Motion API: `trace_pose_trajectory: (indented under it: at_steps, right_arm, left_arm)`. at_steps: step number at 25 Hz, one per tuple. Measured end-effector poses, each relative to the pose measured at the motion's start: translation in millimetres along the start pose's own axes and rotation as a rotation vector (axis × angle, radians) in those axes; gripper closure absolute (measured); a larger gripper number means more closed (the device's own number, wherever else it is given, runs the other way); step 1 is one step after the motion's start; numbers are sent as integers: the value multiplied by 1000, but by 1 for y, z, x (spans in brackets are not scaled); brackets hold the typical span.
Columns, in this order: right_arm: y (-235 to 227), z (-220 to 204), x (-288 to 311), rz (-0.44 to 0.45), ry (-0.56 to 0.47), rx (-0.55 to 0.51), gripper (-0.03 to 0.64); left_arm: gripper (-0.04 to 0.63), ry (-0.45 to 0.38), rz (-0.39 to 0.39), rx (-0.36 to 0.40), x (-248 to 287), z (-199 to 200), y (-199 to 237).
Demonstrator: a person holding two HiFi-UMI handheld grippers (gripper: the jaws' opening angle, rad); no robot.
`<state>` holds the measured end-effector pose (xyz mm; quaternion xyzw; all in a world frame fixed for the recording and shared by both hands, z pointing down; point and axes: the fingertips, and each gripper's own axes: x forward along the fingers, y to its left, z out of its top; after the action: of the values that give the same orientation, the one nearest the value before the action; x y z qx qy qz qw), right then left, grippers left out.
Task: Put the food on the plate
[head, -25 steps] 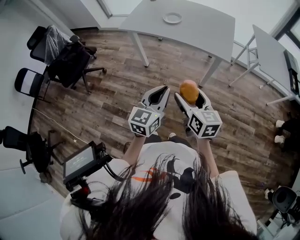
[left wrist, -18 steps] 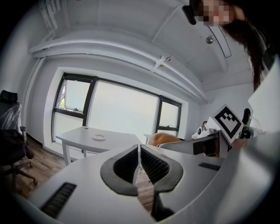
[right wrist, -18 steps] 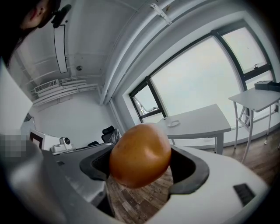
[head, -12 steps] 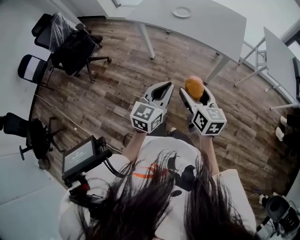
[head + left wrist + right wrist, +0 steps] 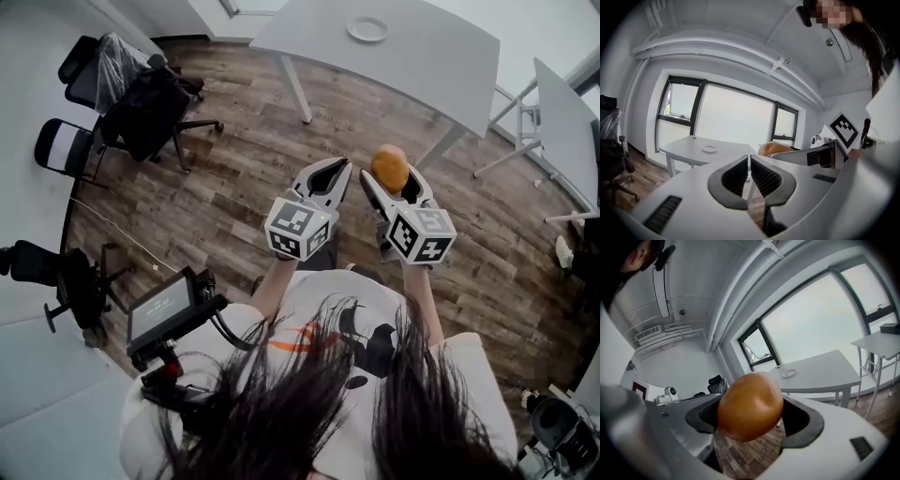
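Head view shows the right gripper (image 5: 394, 180) held over the wood floor (image 5: 234, 187), its jaws clamped on a round orange-brown food item (image 5: 390, 169). Just beside it, the left gripper (image 5: 336, 172) has its jaws together on nothing. The white plate (image 5: 367, 29) sits on the grey desk (image 5: 422, 66) well ahead. Office chairs (image 5: 141, 108) stand off to the left.

White printed T-shirt (image 5: 302, 314), long dark hair (image 5: 281, 417)
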<state>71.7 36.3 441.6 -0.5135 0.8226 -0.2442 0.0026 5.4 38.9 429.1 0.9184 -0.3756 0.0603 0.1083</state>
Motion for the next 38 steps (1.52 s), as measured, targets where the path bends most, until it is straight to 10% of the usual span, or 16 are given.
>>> trace_pose_trajectory:
  at_steps: [28,38]
  right_arm:
    - [-26,68,216,-143,-15,62,227]
    - [-34,64,220,-189,-12,80,227]
  left_arm:
    - [589,15,-150,12,116,56,209]
    - [589,38,-212,6,127,45,212]
